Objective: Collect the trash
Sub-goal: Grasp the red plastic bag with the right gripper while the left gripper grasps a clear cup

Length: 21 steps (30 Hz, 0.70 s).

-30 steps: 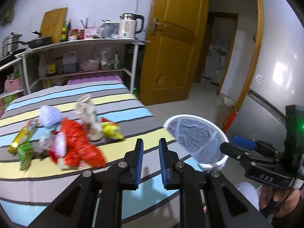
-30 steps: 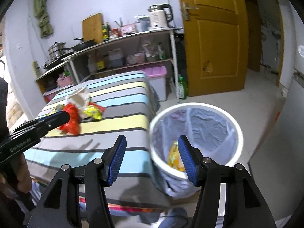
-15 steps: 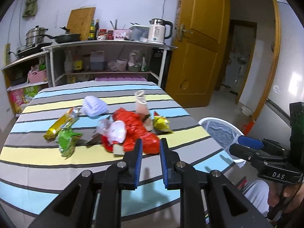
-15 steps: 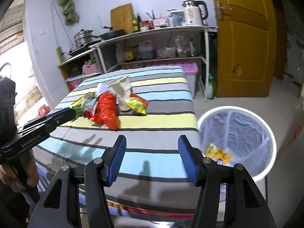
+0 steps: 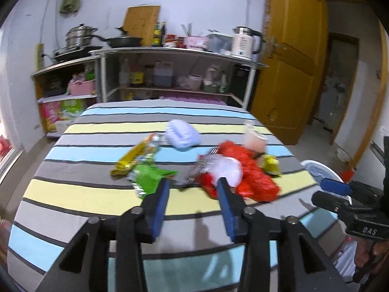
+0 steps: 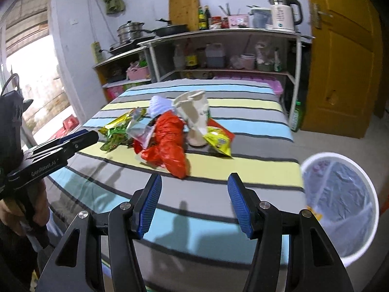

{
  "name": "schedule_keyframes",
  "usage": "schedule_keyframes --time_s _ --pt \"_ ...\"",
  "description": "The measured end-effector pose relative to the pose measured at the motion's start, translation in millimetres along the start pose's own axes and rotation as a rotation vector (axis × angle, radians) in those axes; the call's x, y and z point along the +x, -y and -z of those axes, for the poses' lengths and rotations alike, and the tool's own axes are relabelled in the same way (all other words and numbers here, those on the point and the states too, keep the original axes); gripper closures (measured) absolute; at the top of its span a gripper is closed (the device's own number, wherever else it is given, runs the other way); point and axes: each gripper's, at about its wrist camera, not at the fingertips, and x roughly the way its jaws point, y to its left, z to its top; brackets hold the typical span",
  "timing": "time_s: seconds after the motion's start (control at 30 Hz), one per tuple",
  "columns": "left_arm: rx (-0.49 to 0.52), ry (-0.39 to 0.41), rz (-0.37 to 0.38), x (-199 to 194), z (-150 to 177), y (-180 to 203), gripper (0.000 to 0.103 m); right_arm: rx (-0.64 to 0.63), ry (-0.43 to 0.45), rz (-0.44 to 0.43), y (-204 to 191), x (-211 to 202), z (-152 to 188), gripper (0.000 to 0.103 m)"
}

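Both tools have swung from the bin (image 6: 340,204) toward the trash pile (image 5: 233,170) on the striped bench (image 5: 97,194). Left tool (image 5: 192,194) is opening, empty; right tool (image 6: 194,194) is open, empty. Shelves (image 5: 170,73) stand behind.

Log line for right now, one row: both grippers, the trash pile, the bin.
left gripper: opening, empty | right gripper: open, empty | trash pile: on striped table | bin: beside table, lined

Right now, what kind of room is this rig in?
Likely a small home kitchen and dining room: a shelf unit with pots, a pan and a kettle, a table with a striped cloth bearing snack wrappers, a lined trash bin beside it.
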Motion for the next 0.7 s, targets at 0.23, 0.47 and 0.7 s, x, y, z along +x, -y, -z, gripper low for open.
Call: schedule_keyframes --time_s 0.23,0.47,0.7 --pt "-0.037 -0.053 -0.054 28 -7 -27 0.052 -0.042 -0.050 -0.023 -5 41 -14 0.046" --pt "-0.024 -0.054 0.075 36 -13 -18 0.046 -0.059 -0.090 -0.042 -6 69 -22 0.046" --pt "0.011 -0.063 0.171 45 -21 0 0.043 -0.040 -0.140 -0.092 -1 85 -24 0.046"
